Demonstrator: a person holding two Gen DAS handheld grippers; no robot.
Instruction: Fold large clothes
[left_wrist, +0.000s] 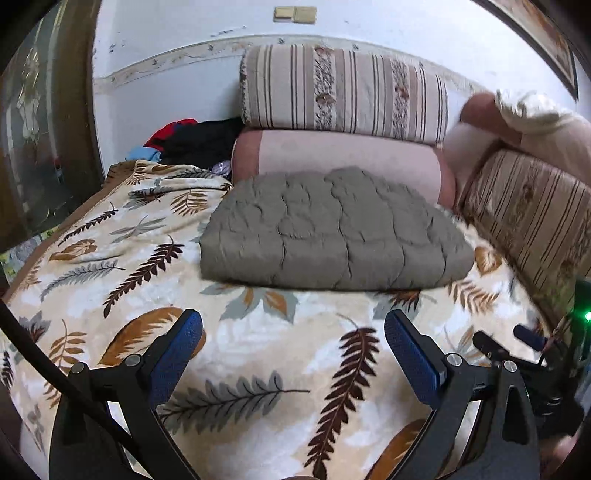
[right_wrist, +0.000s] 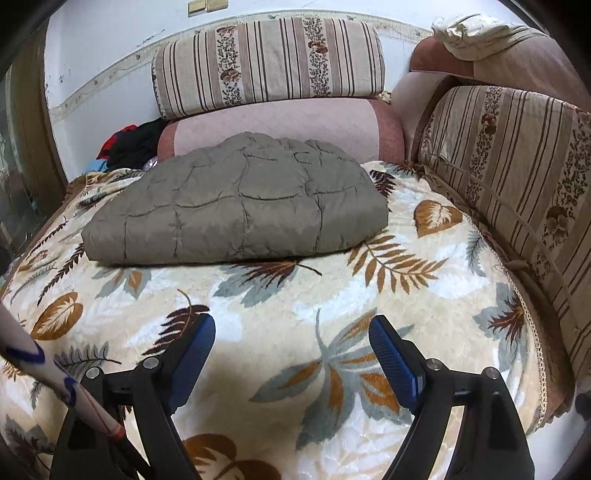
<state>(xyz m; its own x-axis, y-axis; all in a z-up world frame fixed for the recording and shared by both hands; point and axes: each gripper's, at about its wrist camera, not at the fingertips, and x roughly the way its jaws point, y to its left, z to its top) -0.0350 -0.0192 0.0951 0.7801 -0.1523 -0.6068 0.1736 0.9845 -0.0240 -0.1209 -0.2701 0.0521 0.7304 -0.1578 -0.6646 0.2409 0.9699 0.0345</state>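
At six o'clock in the left wrist view, the left gripper (left_wrist: 293, 334) hangs over the leaf-patterned blanket (left_wrist: 258, 354) with its blue-padded fingers (left_wrist: 413, 354) spread wide apart and nothing between them. Off at four o'clock in that same view, part of the right gripper (left_wrist: 532, 343) shows beside a green light (left_wrist: 587, 315), low against the blanket's right edge. From the right wrist view, the right gripper's fingers (right_wrist: 393, 356) also stand well apart, holding nothing, above a grey and orange leaf print. A white tube with blue marks (right_wrist: 55, 384) crosses the corner at eight o'clock there. Farther up, toward twelve o'clock in both views, the folded grey quilted garment (left_wrist: 332, 232) lies flat on the blanket as a thick, roughly rectangular bundle, apart from both grippers. Its far edge sits just in front of a pink bolster cushion (left_wrist: 347, 155); whether they touch I cannot tell. A striped floral cushion (left_wrist: 343, 88) rests on top of the bolster against the white wall (left_wrist: 166, 40). At ten o'clock, a heap of red, black and blue clothes (left_wrist: 188, 142) lies beside the bolster. At two to three o'clock, another striped cushion (right_wrist: 517, 158) leans along the blanket's right side.
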